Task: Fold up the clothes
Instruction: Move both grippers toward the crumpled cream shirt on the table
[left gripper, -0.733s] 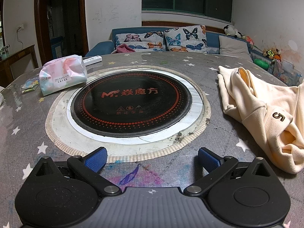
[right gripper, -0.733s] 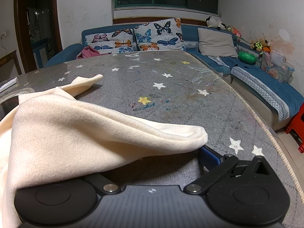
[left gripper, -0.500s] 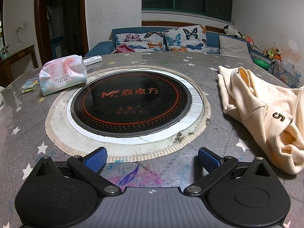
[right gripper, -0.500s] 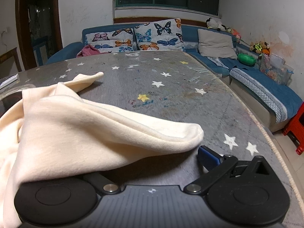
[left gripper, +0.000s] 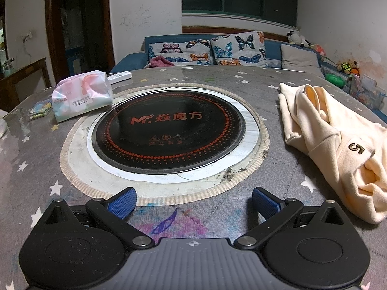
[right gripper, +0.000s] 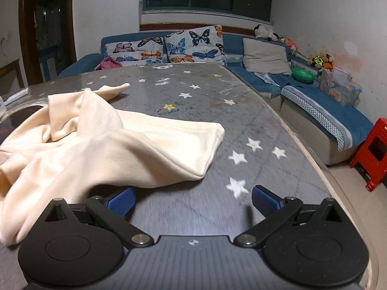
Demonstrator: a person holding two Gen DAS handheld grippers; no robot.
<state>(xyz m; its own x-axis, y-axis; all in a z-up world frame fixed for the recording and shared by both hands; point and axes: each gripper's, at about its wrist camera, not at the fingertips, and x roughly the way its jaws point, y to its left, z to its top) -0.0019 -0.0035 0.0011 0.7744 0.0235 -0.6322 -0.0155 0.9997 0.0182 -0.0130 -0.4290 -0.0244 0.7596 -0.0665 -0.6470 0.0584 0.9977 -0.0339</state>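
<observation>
A cream fleece garment with a "5" patch lies crumpled on the grey star-print table, at the right in the left wrist view. In the right wrist view the same garment spreads over the left half, one end reaching the middle of the table. My left gripper stands open over bare cloth in front of the black hotplate, well left of the garment. My right gripper is open too, with nothing between its blue pads; a fold of the garment lies just ahead of its left finger.
A round black induction hotplate sits in the table's middle. A pastel tissue pack and a white remote lie at the far left. A blue sofa with butterfly cushions runs behind and right; a red stool stands on the floor.
My right gripper has pulled back and up from under the garment; the cloth that draped over its left finger now lies on the table ahead. The left gripper has stayed still.
</observation>
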